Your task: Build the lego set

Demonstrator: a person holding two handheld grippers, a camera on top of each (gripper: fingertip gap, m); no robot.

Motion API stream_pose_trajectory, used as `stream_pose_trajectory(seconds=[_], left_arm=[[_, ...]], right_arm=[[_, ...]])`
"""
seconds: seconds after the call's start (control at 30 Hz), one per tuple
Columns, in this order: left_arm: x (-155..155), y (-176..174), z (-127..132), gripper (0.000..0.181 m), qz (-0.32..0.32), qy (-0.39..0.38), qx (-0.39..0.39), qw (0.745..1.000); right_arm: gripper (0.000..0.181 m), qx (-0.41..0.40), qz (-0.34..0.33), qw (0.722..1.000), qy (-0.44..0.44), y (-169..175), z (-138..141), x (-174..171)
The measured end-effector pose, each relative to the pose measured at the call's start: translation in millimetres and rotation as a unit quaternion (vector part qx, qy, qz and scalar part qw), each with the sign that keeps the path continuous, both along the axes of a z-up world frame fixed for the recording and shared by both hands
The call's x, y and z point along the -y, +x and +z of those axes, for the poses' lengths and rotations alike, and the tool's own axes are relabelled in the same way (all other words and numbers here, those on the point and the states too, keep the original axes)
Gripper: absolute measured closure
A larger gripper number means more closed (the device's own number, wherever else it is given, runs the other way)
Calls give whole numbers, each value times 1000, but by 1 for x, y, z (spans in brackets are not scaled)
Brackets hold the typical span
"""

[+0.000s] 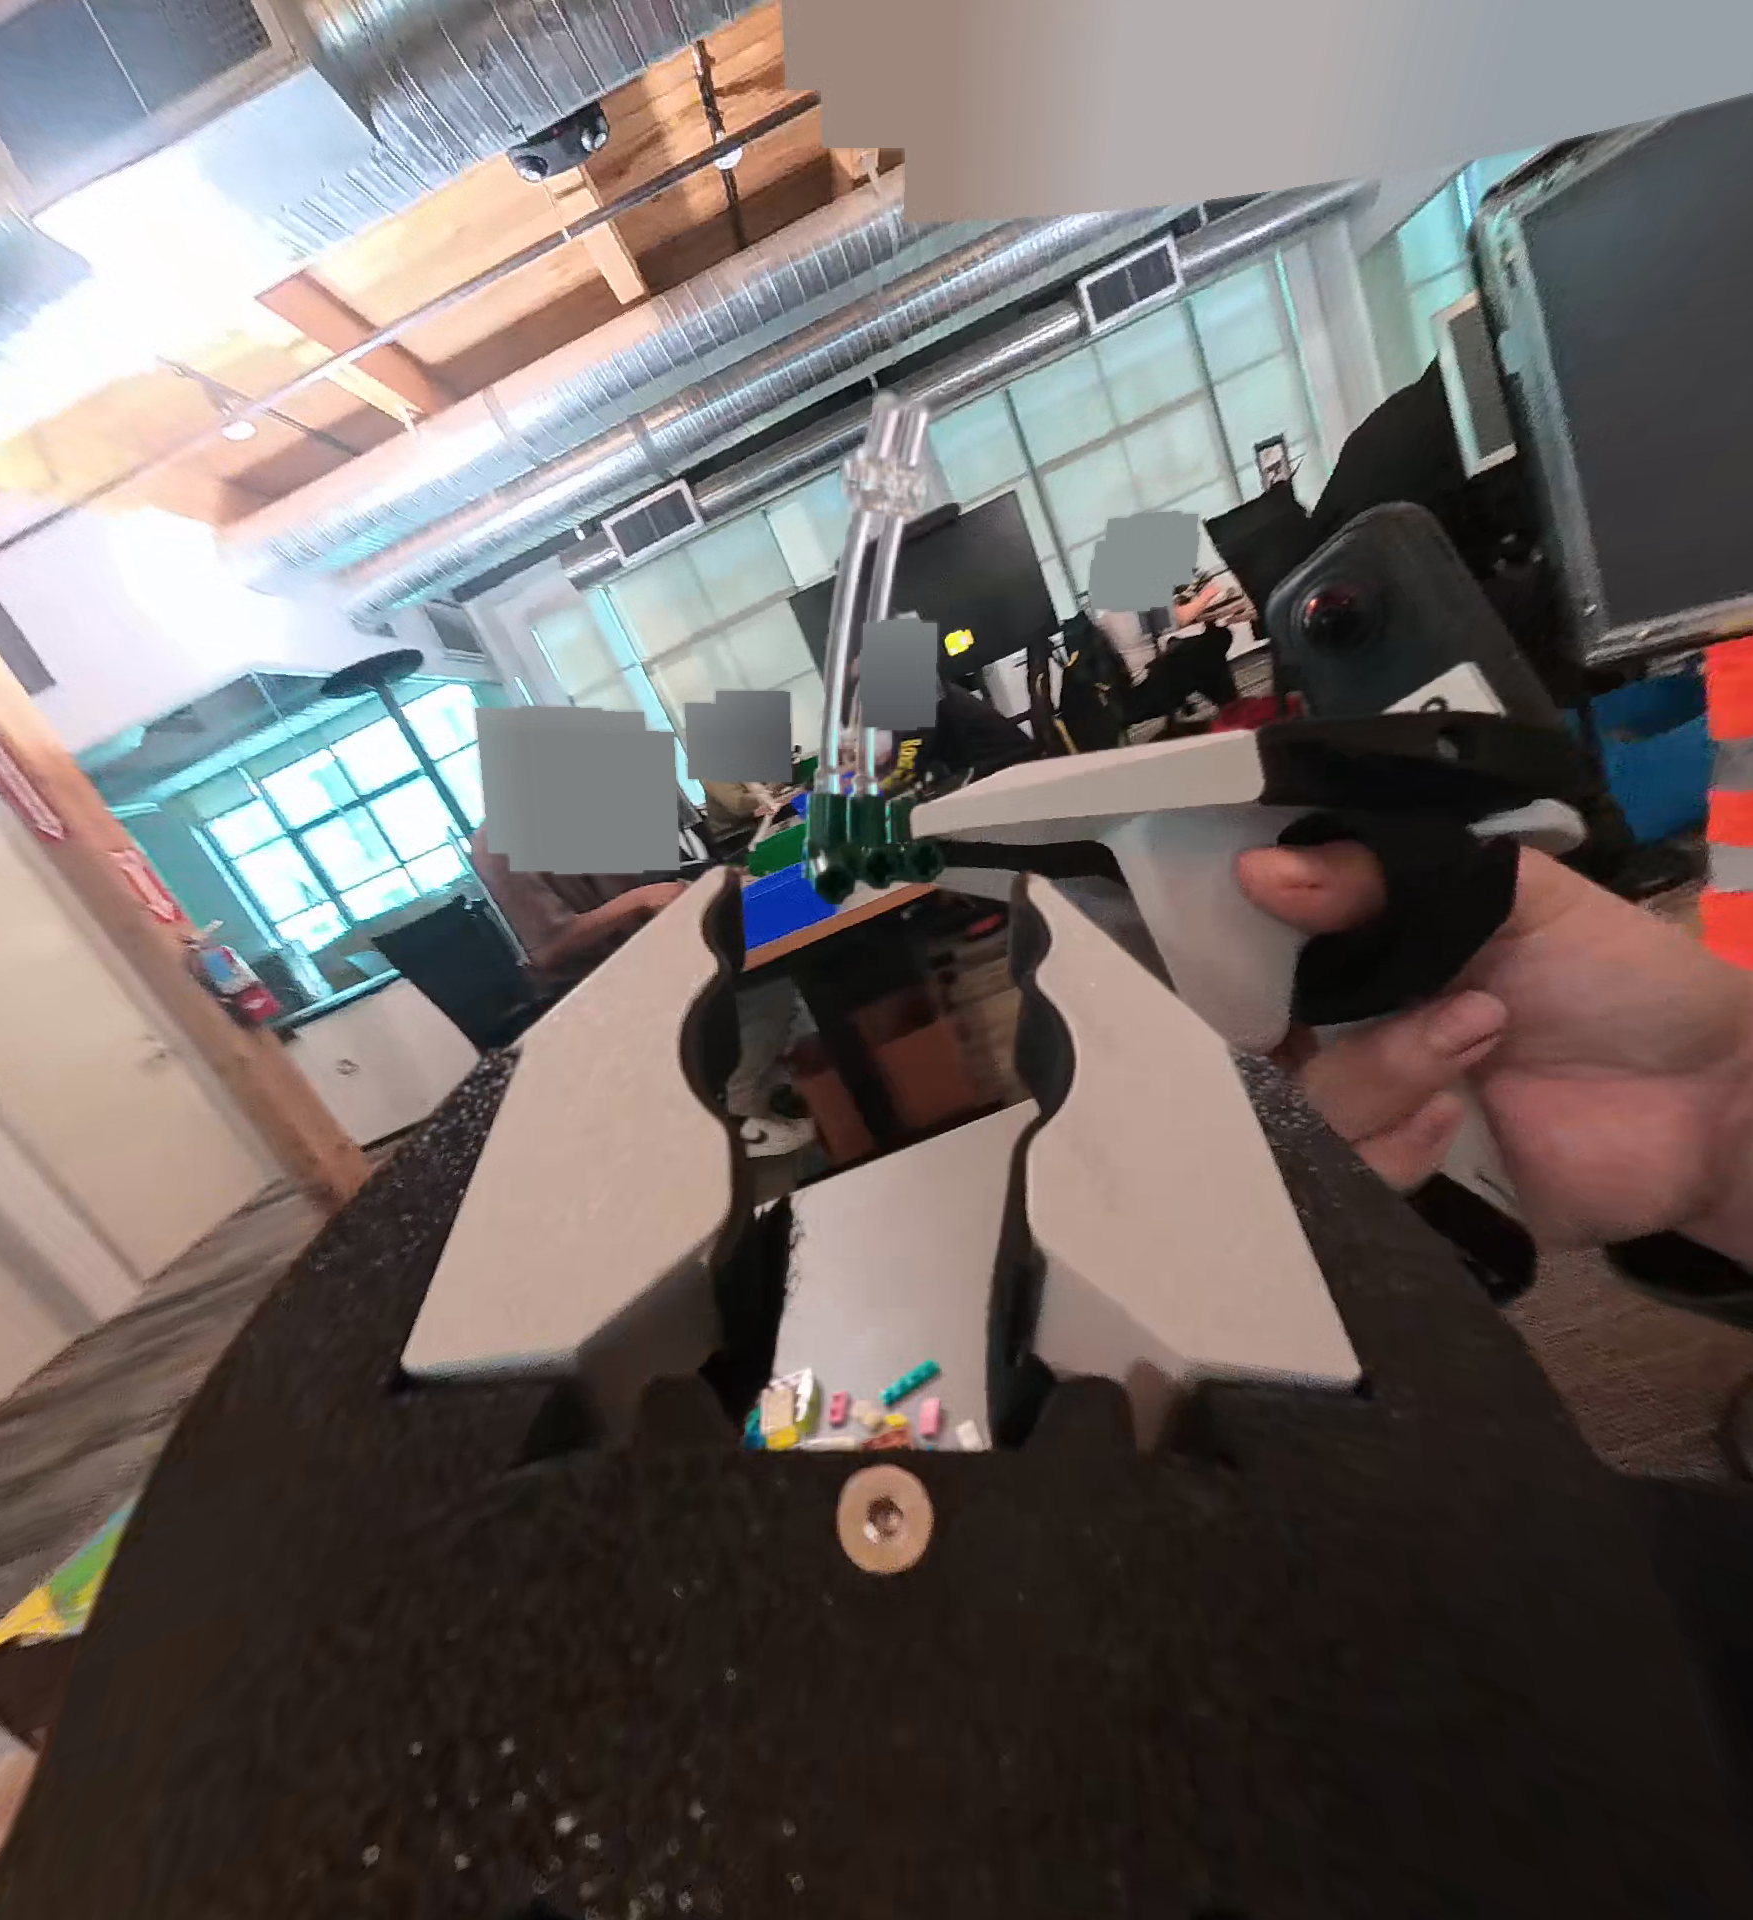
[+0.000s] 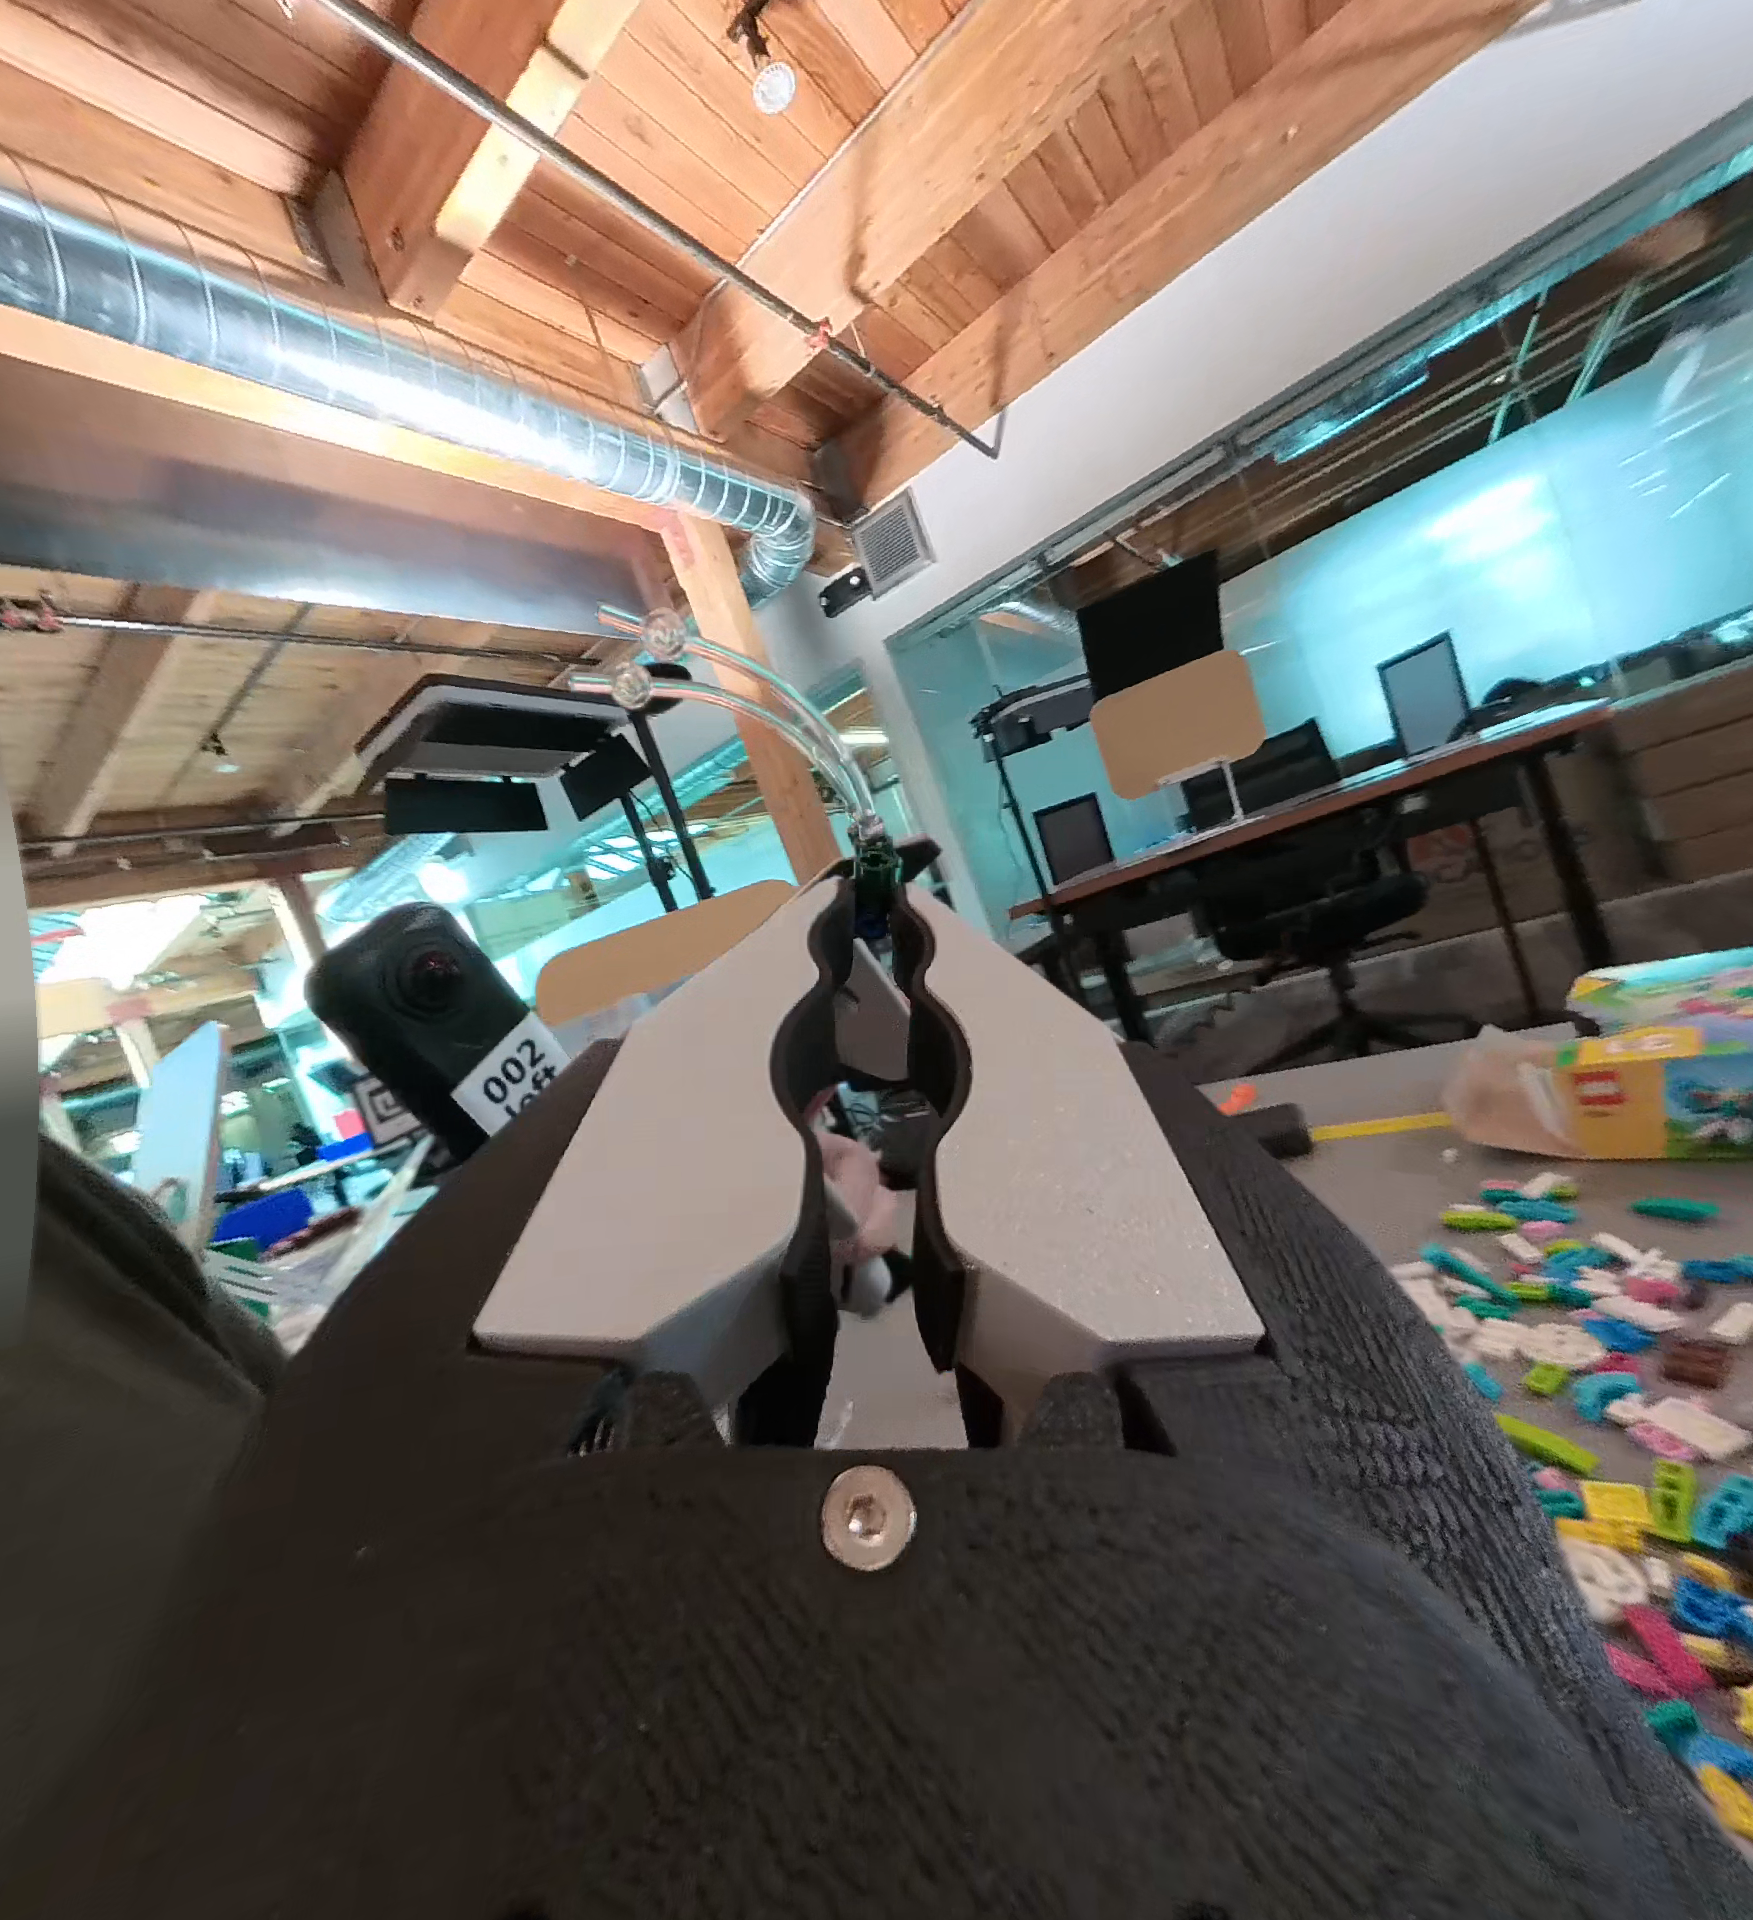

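Observation:
My right gripper (image 2: pixel 874 896) is shut on a small dark green lego piece (image 2: pixel 874 864) with two clear curved tubes (image 2: pixel 747 691) rising from it, and holds it up in the air. In the left wrist view the right gripper (image 1: pixel 919 826) comes in from the right in a person's hand (image 1: pixel 1537 1091). It grips the green piece (image 1: pixel 872 847), and the clear tubes (image 1: pixel 867 623) stand upward. My left gripper (image 1: pixel 877 904) is open and empty, with its fingertips just below the green piece and apart from it.
Many loose coloured lego bricks (image 2: pixel 1630 1434) lie on the grey table (image 2: pixel 1371 1174) at the right, with the lego box (image 2: pixel 1734 1081) behind them. Some bricks (image 1: pixel 851 1413) show under my left gripper. The left gripper's camera (image 2: pixel 425 997) is close on the left. The grippers are tip to tip, or close to it.

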State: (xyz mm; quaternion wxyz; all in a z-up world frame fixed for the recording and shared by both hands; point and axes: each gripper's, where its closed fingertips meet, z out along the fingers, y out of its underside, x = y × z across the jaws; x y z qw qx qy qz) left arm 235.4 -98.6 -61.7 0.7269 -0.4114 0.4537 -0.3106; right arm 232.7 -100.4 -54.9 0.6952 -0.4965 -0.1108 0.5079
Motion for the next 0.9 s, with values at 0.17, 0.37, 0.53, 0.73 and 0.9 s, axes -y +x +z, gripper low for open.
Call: stream_pose_trajectory(seconds=[0.17,0.37,0.53,0.73,0.9], left_arm=[[-1,-4,3,147,19,22,9,1000],[-3,-5,1,158,29,35,4,999],[-11,-8,-4,158,32,7,9,999],[-52,-60,-21,158,75,-96,103,987],[-89,-152,-65,158,198,-130,150,960]], right_arm=[[175,-2,20,1000,-7,-5,-2,1],[175,-2,36,999,-16,-9,-4,1],[175,0,4,1000,-19,-3,-7,-3],[172,25,-98,995,-17,47,-12,-9],[170,94,-145,984,-52,63,-41,-22]])
